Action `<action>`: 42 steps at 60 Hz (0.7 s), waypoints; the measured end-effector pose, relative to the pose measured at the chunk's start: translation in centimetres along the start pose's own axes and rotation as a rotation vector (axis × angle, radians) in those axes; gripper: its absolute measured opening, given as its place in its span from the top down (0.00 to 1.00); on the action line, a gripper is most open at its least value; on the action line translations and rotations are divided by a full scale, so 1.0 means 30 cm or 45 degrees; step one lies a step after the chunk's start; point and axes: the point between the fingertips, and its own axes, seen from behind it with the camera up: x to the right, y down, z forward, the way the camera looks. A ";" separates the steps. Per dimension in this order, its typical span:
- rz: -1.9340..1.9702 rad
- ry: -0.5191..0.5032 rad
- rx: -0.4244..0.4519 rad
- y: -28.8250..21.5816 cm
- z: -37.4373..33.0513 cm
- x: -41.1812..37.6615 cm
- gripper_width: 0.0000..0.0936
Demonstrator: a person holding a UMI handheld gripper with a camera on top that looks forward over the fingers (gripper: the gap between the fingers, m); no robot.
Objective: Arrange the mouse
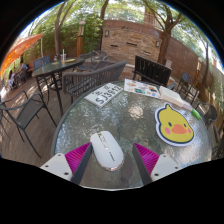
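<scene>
A white computer mouse (107,150) lies on a round glass table (130,125), between my fingers. My gripper (112,160) is open. The left magenta pad (78,156) is close to the mouse's side, and a gap shows between the mouse and the right pad (147,156). The mouse rests on the table top, angled slightly left. A yellow duck-shaped mat (175,125) lies on the table ahead and to the right of the mouse.
A white printed card (105,95) and a colourful card (141,88) lie at the table's far side. Black metal chairs (152,70) and another table (60,68) stand beyond, with a chair (25,110) at the left. A wooden fence and trees are behind.
</scene>
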 end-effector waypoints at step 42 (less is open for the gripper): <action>-0.005 -0.222 0.065 -0.160 -0.017 -0.049 0.62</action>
